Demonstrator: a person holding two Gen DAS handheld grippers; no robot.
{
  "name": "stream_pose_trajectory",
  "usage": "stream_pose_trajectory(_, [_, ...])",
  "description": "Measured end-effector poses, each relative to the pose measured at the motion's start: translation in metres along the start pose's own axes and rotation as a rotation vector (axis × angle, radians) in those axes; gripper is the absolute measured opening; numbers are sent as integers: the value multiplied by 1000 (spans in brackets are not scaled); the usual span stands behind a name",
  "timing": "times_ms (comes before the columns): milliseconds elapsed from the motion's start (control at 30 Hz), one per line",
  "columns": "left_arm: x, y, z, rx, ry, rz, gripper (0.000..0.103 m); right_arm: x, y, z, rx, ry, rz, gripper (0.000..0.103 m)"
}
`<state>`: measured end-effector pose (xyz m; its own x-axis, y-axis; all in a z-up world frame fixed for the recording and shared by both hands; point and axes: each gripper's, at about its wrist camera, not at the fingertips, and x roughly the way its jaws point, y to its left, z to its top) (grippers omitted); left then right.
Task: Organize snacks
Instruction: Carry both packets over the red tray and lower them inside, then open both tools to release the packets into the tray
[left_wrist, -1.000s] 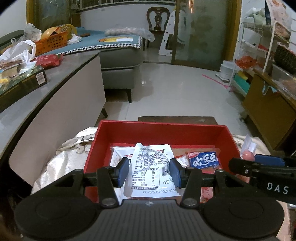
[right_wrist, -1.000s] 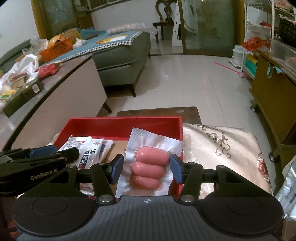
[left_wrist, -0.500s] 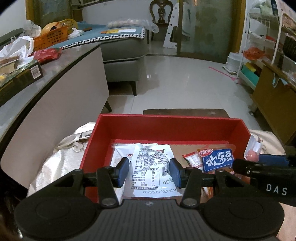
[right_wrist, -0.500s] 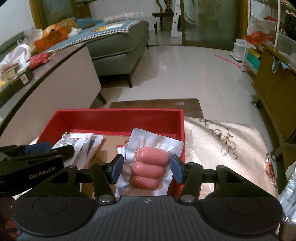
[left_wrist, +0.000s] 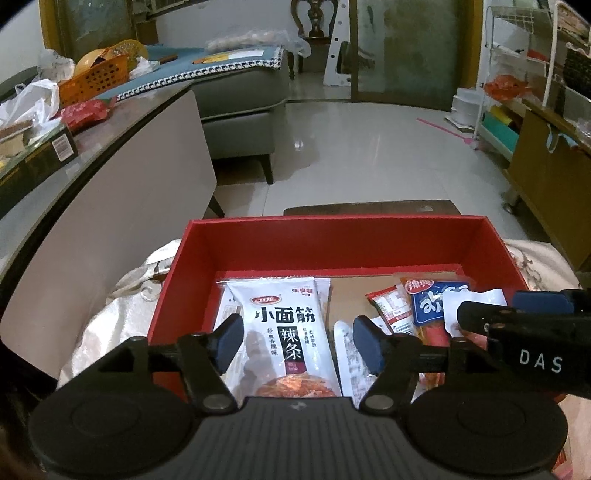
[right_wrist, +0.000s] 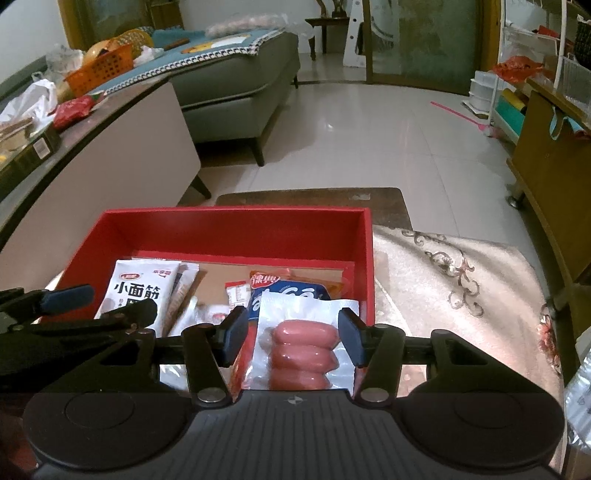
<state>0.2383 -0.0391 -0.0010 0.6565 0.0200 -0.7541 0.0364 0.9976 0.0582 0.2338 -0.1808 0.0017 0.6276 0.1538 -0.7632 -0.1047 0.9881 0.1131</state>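
Note:
A red box (left_wrist: 336, 236) holds several snack packs. My left gripper (left_wrist: 297, 341) is open over its near left part; a white spicy-strip pack (left_wrist: 286, 336) lies flat below it in the box, face up. My right gripper (right_wrist: 291, 336) is open over the box's near right corner (right_wrist: 364, 258), with a clear pack of three pink sausages (right_wrist: 304, 350) lying loose between the fingers. A blue pack (left_wrist: 430, 299) and small red packets (left_wrist: 389, 302) lie in the right part. The right gripper shows at the right of the left wrist view (left_wrist: 517, 325).
The box stands on a cream embroidered cloth (right_wrist: 461, 280) with a dark stool (right_wrist: 314, 197) behind it. A long grey counter (left_wrist: 110, 155) with bags and boxes runs along the left. A wooden cabinet (left_wrist: 550, 177) and wire rack stand right. A silver bag edge (right_wrist: 580, 398) lies at right.
Both grippers have opened. The white pack left my left gripper and now lies face up in the box. The sausage pack sits lower, released between the right fingers.

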Motion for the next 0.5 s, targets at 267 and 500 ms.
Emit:
stream_pose_trajectory(267, [-16, 3, 0, -5, -25, -3, 61, -14, 5, 0, -10, -16, -7, 67])
stream_pose_trajectory(500, [-38, 6, -4, -6, -54, -12, 61, -33, 10, -6, -24, -26, -4, 68])
